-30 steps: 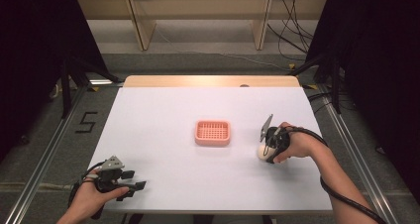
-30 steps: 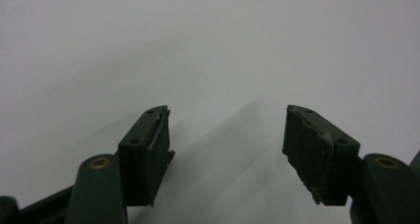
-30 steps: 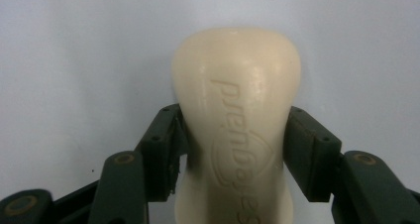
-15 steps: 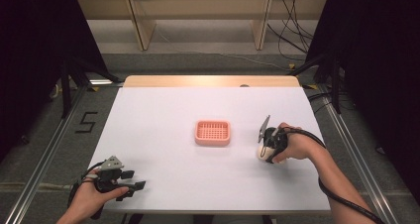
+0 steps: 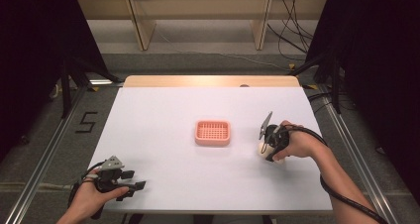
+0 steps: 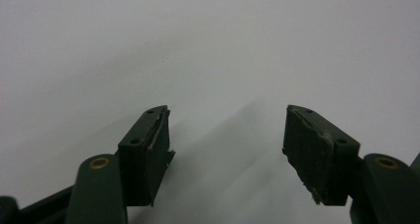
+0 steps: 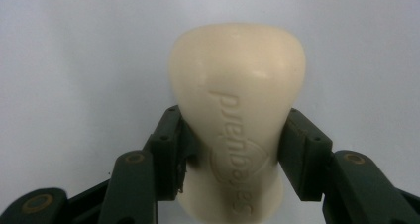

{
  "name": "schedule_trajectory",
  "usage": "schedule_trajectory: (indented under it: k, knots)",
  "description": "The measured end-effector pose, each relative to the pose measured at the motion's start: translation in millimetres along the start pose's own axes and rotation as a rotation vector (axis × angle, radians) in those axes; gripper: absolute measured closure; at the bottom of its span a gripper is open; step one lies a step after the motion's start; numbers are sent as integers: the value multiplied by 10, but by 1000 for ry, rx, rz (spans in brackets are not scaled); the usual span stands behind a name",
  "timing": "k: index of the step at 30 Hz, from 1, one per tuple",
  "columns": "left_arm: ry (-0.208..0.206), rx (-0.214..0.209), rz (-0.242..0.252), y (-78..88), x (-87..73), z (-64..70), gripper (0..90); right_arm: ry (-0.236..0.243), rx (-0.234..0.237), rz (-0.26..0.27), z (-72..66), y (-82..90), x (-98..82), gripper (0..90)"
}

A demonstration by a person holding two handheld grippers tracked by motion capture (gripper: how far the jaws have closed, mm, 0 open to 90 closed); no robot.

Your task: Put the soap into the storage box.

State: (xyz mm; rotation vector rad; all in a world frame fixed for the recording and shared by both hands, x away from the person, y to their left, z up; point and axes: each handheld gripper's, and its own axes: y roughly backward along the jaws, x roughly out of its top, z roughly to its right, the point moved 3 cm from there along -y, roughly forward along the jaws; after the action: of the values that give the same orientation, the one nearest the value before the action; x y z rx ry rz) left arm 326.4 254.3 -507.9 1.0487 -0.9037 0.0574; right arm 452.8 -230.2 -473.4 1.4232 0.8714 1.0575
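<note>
Right gripper (image 7: pixel 233 149) jaws have just closed onto the cream soap bar (image 7: pixel 237 110) near the table's (image 5: pixel 163 115) right edge; grasp apparently secure, ready for lifting. Left gripper (image 6: pixel 225 149) stands open, empty.

A broad white rectangular table top (image 5: pixel 163 120) fills the middle of the room, with a strip of pale bare wood (image 5: pixel 213 81) along its far edge. Beyond it stand light wooden panel frames (image 5: pixel 141 28) on a grey floor (image 5: pixel 208 60), where loose black cables (image 5: pixel 289 23) trail. Black curtains (image 5: pixel 29 60) close both sides. A black numeral five (image 5: pixel 85 122) is marked on the grey floor, beside a silver metal rail (image 5: pixel 47 157).
</note>
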Motion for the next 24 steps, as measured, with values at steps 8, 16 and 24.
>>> schedule_trajectory:
  k: [8, 16, 24]
  knots:
    - [2, -1, -1, 1, -1, 2, 343, 18, 10, 11, -3, 43, 42, 505]
    - [-2, 0, 0, 2, 0, 0, 343, 8, 7, 8, -11, 105, 65, 505]
    - [-2, 0, 1, 5, 1, 0, 343, -8, -8, -6, -8, 166, 88, 505]
